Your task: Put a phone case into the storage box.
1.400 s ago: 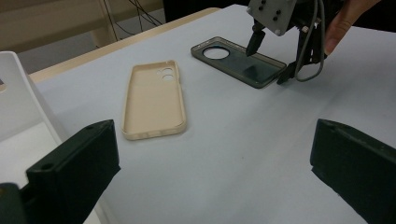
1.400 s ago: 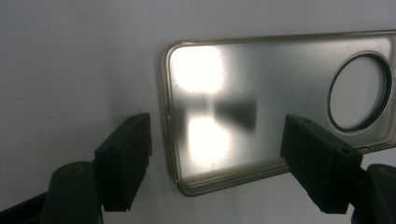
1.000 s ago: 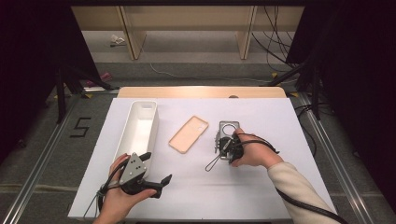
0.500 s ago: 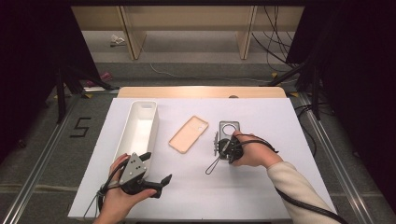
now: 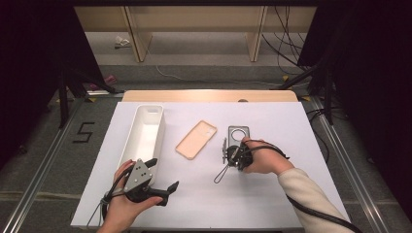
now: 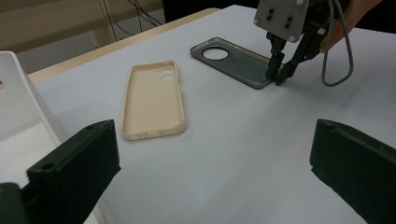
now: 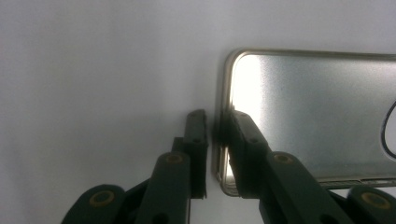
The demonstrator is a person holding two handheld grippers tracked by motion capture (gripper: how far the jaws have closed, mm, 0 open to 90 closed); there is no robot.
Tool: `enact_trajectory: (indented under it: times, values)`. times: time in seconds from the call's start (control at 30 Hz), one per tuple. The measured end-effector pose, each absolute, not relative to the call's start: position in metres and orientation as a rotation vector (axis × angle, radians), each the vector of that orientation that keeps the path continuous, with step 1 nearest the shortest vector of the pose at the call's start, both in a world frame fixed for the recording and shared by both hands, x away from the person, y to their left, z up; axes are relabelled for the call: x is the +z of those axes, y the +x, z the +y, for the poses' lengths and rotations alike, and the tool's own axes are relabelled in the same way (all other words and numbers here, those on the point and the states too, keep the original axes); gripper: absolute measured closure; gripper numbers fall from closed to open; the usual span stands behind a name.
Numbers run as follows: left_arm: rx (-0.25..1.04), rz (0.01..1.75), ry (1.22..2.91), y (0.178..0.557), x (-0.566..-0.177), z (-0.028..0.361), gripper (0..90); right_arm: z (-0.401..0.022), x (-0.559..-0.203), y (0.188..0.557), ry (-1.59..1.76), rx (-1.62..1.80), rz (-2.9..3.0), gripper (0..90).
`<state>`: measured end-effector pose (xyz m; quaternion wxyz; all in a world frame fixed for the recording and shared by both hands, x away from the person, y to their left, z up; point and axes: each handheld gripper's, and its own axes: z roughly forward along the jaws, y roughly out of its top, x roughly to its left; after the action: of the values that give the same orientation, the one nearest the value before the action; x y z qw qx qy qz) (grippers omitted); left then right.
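Nearest the person's edge of the white table [image 5: 272, 204], the left gripper [image 5: 163, 189] is resting with its jaws spread wide and nothing between them; the left gripper view is showing bare tabletop across that gap. Just beyond it, the long white tray [image 5: 145, 131] is lying lengthwise, its near end right beside that hand. Moving out toward the middle, the beige phone case [image 5: 196, 139] is lying open side up, well apart from both grippers, with nothing blocking the way to it.

Over on the right, the right gripper [image 5: 225, 154] is coming down onto the near short edge of the dark phone case [image 5: 238, 136], which is lying flat beyond the hand. From the high view the hand is covering much of the contact, but the right gripper view is catching it close: one finger [image 7: 243, 140] is sitting inside the case, the other outside on the table, the rim between them. Those jaws have just been closing, nearly together now, a thin gap showing on the outer side of the rim. The left gripper view [image 6: 280, 72] is confirming both tips straddling that edge.
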<state>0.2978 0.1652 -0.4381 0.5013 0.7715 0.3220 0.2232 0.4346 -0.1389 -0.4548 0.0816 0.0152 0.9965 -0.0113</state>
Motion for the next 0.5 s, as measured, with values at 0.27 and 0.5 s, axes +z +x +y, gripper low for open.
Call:
enact_trajectory:
  times: [0.27, 0.5]
  values:
    - [0.538, 0.779, 1.863, 0.298, -0.4382, 0.1654, 0.9, -0.1388, -0.4546, 0.4368, 0.045, -0.03, 2.98, 84.1]
    - [0.54, 0.777, 1.863, 0.2979, -0.438, 0.1656, 0.9, -0.1391, -0.4552, 0.4371, 0.062, -0.02, 2.968, 87.0]
